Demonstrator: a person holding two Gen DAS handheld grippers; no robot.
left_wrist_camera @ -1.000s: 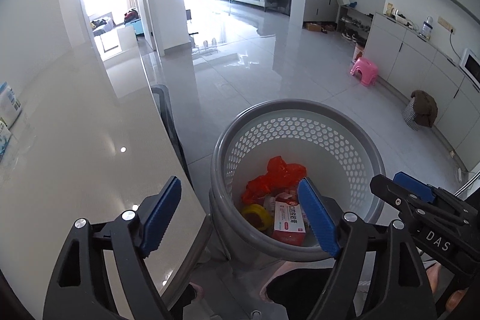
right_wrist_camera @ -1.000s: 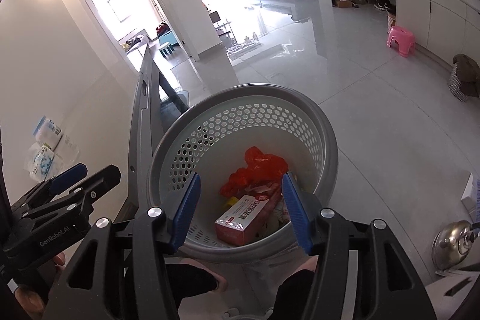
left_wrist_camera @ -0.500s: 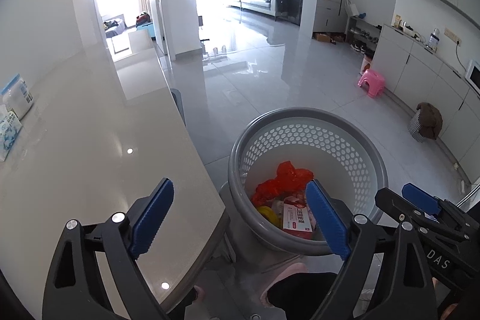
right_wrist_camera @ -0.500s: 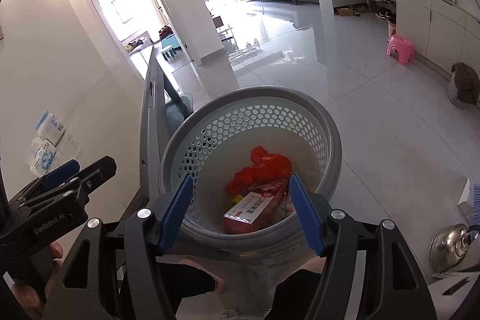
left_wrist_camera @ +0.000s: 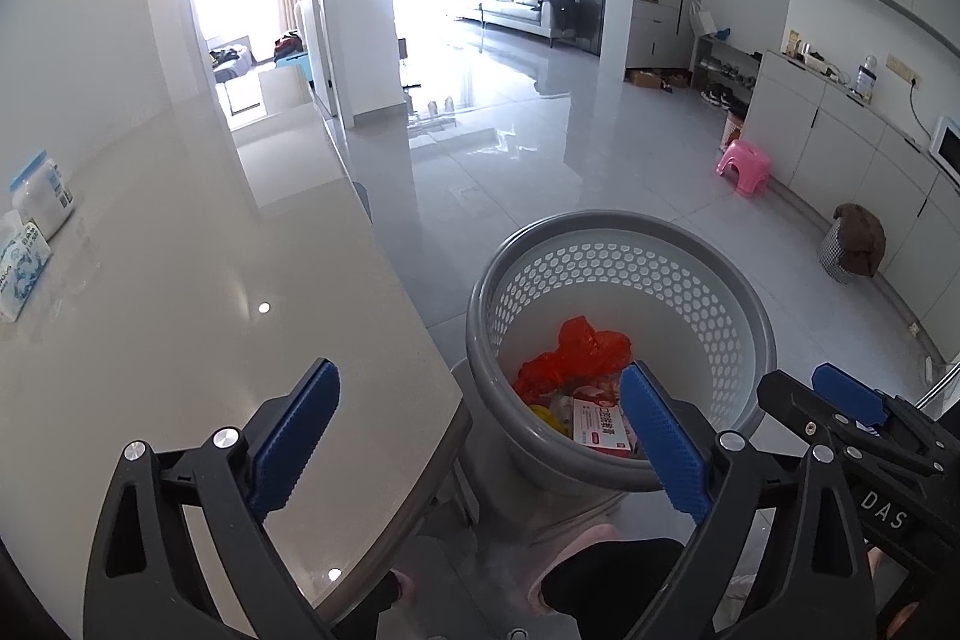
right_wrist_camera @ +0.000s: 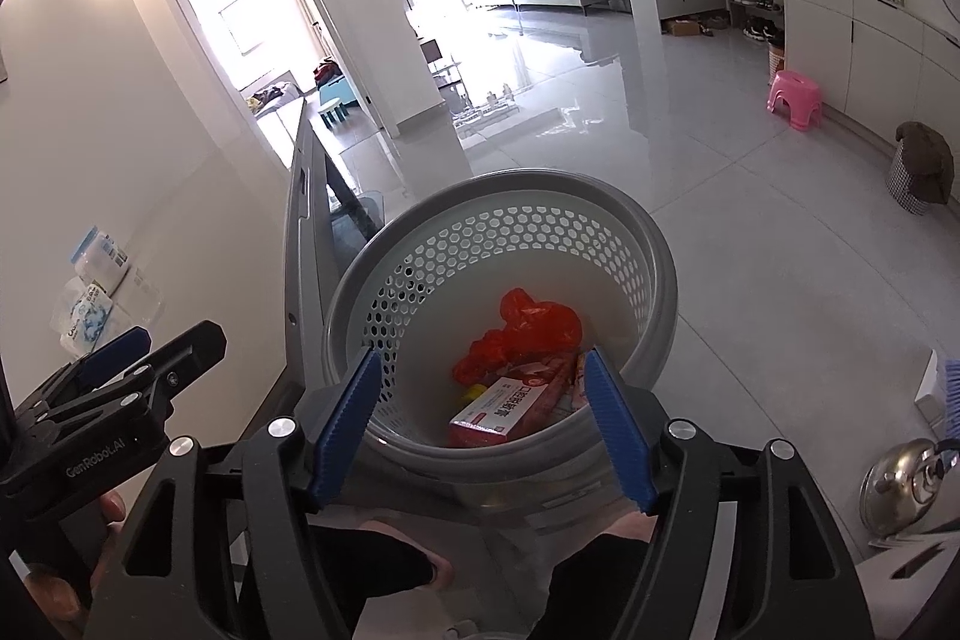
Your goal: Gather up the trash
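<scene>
"GenRobot.AI" on left tool [right_wrist_camera: 114, 358], "DAS" on right tool [left_wrist_camera: 852, 400]

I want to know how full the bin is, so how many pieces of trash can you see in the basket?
4, maybe more underneath: a crumpled red plastic bag at the back, a red-and-white box in front, a yellow item left of it, and a pink wrapper on the right of the basket.

- The trash basket [left_wrist_camera: 618, 244] [right_wrist_camera: 657, 256] was round and grey with a perforated upper wall; it stood upright on the floor, in the lower centre of both views.
- A crumpled red plastic bag [left_wrist_camera: 576, 349] [right_wrist_camera: 528, 328] lay inside at the bottom.
- A red-and-white carton [left_wrist_camera: 600, 427] [right_wrist_camera: 498, 409] lay flat in front of the bag.
- A small yellow item [left_wrist_camera: 543, 412] [right_wrist_camera: 474, 391] sat beside the carton, partly hidden.
</scene>
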